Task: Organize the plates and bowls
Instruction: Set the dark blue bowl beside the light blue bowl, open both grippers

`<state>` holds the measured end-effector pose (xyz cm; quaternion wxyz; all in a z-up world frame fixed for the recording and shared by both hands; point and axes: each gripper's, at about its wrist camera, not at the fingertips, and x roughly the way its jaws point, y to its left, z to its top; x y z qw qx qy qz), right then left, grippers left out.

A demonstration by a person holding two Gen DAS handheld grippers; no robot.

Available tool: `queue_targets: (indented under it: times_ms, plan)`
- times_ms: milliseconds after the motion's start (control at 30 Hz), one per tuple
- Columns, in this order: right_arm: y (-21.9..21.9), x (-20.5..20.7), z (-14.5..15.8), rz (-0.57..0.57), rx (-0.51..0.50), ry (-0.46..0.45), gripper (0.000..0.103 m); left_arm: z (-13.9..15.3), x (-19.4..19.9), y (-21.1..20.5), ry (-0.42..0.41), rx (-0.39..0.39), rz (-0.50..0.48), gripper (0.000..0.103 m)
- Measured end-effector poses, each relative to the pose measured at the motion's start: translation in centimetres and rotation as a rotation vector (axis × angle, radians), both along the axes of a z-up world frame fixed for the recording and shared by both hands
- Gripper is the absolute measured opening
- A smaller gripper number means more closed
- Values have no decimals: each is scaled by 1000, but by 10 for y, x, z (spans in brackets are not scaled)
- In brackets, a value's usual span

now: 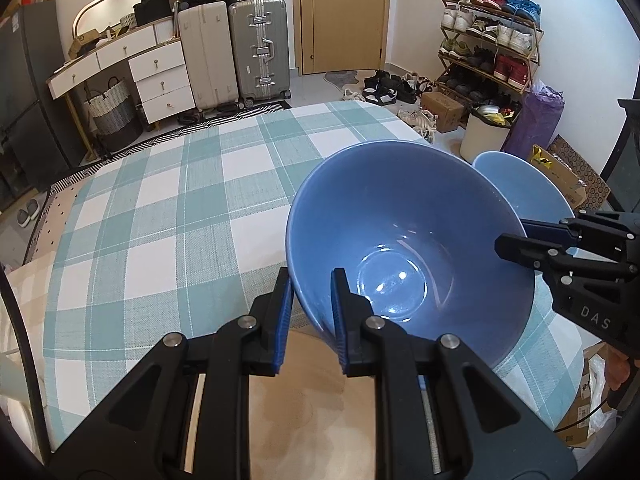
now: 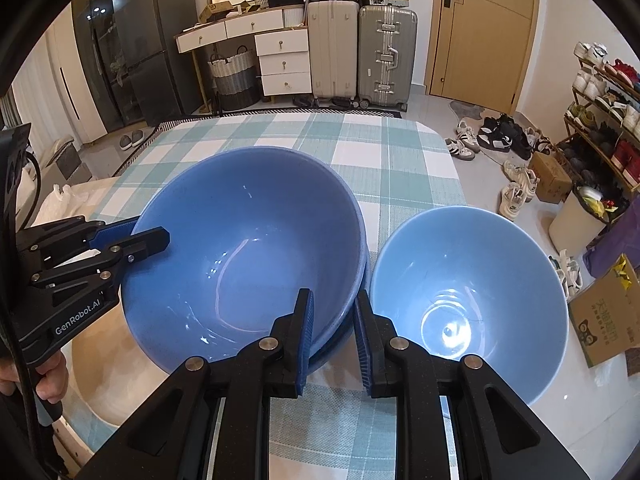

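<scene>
We hold a large blue bowl (image 2: 244,248) between two grippers above the checked worktop (image 1: 160,208): the left gripper (image 1: 310,320) has its jaws clamped on the bowl's near rim, and the right gripper (image 2: 331,334) has its jaws clamped on the opposite rim, seemingly to keep it level. It appears nested in a second bowl beneath. Just beside it sits a smaller pale blue bowl (image 2: 468,296), close enough to bump.
</scene>
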<state>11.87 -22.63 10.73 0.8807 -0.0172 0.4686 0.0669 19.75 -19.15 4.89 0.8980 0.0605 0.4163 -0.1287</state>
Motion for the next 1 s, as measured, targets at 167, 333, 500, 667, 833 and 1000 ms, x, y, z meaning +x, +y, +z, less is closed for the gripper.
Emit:
queue_targets:
  times_ms: [167,333,500,667,833,1000]
  plan:
    - [0,0,-5,2,-21,-1,20,-6,2,0,-8,26,-5,15]
    - [2,-1,-9,3,-39,1,20,-13,4,-1,1,29,-5,15]
    - [4,-3,-10,3,-56,0,20,-17,2,-2,-2,40,-7,15]
    - [9,-7,-12,10,-99,-9,20,-24,1,-5,-12,69,-6,15]
    - [11,-8,-14,21,-132,-17,20,-28,2,-4,-6,69,-4,15]
    - [19,-11,-18,35,-191,-35,24,-31,1,-3,-1,70,-5,15]
